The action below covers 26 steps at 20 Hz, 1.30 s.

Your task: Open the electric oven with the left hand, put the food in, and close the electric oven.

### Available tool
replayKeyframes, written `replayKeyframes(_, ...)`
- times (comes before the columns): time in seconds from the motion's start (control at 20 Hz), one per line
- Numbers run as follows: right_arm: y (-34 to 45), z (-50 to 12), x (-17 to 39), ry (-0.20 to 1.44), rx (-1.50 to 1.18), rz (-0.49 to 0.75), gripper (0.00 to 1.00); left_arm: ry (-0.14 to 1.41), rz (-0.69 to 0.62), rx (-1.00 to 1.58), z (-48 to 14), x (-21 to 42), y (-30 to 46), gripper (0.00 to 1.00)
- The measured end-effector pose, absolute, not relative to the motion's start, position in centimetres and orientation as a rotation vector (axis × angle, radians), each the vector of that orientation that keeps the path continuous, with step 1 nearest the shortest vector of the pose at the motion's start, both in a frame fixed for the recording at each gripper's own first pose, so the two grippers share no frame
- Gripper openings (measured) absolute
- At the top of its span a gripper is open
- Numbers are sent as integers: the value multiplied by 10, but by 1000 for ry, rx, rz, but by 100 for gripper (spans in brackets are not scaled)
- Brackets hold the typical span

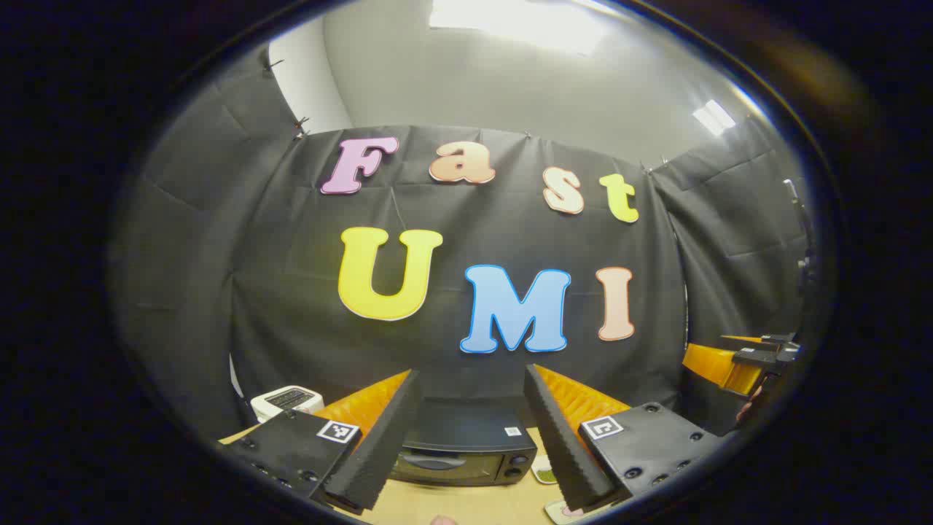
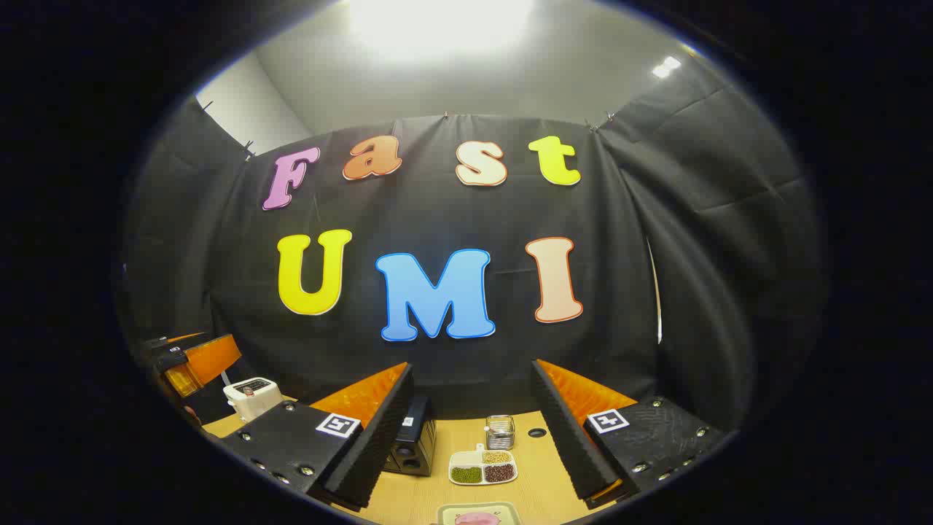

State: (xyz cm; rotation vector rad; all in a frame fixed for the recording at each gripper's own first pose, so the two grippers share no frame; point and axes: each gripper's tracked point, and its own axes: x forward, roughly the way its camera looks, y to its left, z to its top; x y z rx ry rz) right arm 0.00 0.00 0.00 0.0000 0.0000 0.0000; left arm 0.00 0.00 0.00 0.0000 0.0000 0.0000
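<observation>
Ahead between my left gripper (image 1: 470, 430), jaws spread and empty, black electric oven (image 1: 459, 456) shut; I should descend squarely onto its door handle.

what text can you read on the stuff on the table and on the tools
No text is readable.
Sticker on oven: too small.
Panel on white appliance: blurred.
Square markers on left tool and right tool: patterns, no words.

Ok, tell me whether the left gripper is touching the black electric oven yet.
Apart. In the left gripper view the left gripper hangs open above the table, and the black electric oven sits farther back between its fingers, door shut.
</observation>
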Motion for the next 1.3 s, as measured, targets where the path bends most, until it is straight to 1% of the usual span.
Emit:
replayKeyframes(0.15,-4,-3,1,2,-8,-7,98,8,1,1,-4,1,1,95)
replayKeyframes(0.2,-5,-3,1,6,-12,-9,98,10,0,-1,-5,0,0,99)
replayKeyframes(0.25,-6,-5,1,9,-12,-8,98,12,-2,-3,-6,0,-1,99)
replayKeyframes(0.3,-6,-5,1,12,-10,-8,98,12,-3,-3,-6,0,-2,95)
replayKeyframes(0.35,-7,-5,0,14,-11,-8,98,13,-5,-2,-7,1,-3,99)
replayKeyframes(0.4,-8,-6,0,18,-15,-9,98,14,-7,1,-8,1,-3,95)
replayKeyframes(0.75,-14,-18,-1,34,-24,-20,98,44,-4,1,-21,-1,-2,95)
replayKeyframes(0.8,-15,-18,-1,36,-23,-23,98,41,-6,6,-20,0,-3,99)
replayKeyframes(0.9,-16,-20,-1,38,-20,-27,98,40,-2,20,-19,3,-1,99)
replayKeyframes(0.95,-16,-20,-2,39,-21,-27,98,50,-2,24,-24,6,0,95)
replayKeyframes(1.0,-16,-21,-3,41,-25,-28,98,67,-2,26,-30,8,1,95)
replayKeyframes(1.05,-17,-23,-3,45,-30,-29,98,81,-2,25,-39,10,3,99)
replayKeyframes(1.1,-17,-25,-3,48,-35,-29,98,93,-2,27,-45,15,5,95)
replayKeyframes(1.2,-17,-26,-4,58,-42,-32,98,121,-7,44,-60,24,9,95)
replayKeyframes(1.25,-16,-30,-4,66,-45,-31,98,137,-4,51,-69,30,12,99)
replayKeyframes(1.3,-15,-33,-5,74,-48,-30,98,152,-2,55,-79,35,16,95)
